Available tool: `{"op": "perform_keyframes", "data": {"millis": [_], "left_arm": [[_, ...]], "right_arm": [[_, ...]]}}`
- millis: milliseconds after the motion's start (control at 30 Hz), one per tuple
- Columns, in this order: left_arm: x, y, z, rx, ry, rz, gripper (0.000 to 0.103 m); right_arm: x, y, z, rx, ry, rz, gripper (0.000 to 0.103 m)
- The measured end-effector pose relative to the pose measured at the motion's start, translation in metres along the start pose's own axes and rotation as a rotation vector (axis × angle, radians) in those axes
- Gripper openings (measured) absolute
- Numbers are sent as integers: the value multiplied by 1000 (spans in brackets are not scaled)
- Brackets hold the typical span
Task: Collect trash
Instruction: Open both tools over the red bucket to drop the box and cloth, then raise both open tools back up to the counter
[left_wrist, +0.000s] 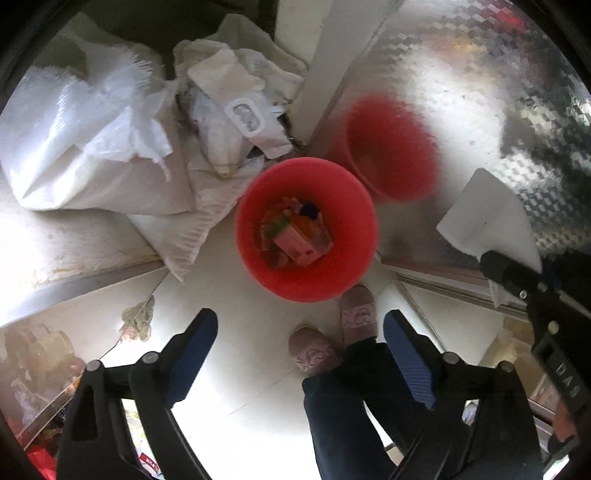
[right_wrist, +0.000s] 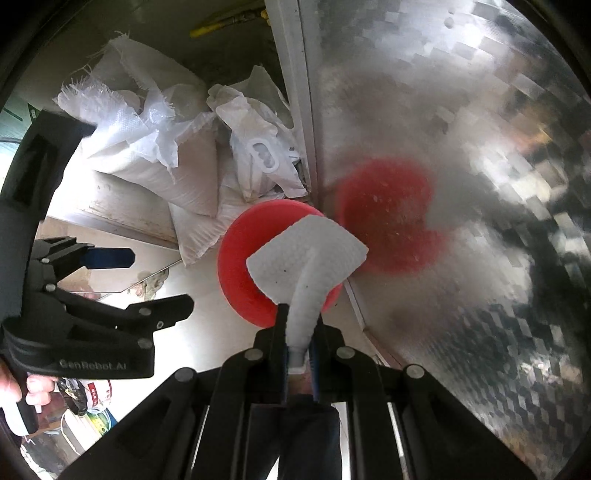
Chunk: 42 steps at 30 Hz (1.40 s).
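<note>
A red trash bin (left_wrist: 255, 258) stands on the pale floor straight below me, with a pink carton (left_wrist: 301, 245) and colourful wrappers inside. My left gripper (left_wrist: 301, 332) hangs open above it, nothing between its blue pads. The right gripper (right_wrist: 300, 321) is shut on a white paper towel (right_wrist: 306, 251), which fans out over the bin (right_wrist: 236, 258). In the left wrist view that towel (left_wrist: 487, 221) and the right gripper (left_wrist: 517, 280) appear at the right edge. The right wrist view shows the left gripper (right_wrist: 147, 280) open at the left.
White woven sacks (left_wrist: 85, 147) and crumpled plastic bags (left_wrist: 236, 110) lie behind the bin. A shiny patterned metal panel (left_wrist: 480, 92) to the right mirrors the bin as a red blur. A person's feet in pink slippers (left_wrist: 358, 314) stand just in front of the bin.
</note>
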<state>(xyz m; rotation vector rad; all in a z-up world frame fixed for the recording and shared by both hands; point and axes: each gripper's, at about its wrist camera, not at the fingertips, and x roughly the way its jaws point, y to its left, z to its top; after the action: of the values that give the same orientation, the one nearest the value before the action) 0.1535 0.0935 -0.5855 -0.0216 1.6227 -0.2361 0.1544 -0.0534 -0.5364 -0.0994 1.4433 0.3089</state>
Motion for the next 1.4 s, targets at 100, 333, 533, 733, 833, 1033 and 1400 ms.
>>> {"op": "perform_keyframes", "data": {"millis": [100,333,533,733,833,1033,1400], "left_arm": [[2,5,-6,-3,7,15,91],[3,24,-13,-57,2,16,91],[3,37,-18,-82,-9,37,91],[7,41,-22,-79,-2,10,91],[9,36,-24,-62,-1,20,91],[3,35,-32,-109,-26,-20,91],[-46,29,-70,-144,-72,-3,91]], "right_arm": [[1,4,1,-23,6,1,8],[9,22,2,-86,23,6,8],[20,33,4,-136,36,-3,8],[23,38,5,-170,37,-23,11],[24,39,5,-183,33,-47,26],[20,38,-1,-173,8,-25,56],[-28,44,-17,-154,-88,6,84]]}}
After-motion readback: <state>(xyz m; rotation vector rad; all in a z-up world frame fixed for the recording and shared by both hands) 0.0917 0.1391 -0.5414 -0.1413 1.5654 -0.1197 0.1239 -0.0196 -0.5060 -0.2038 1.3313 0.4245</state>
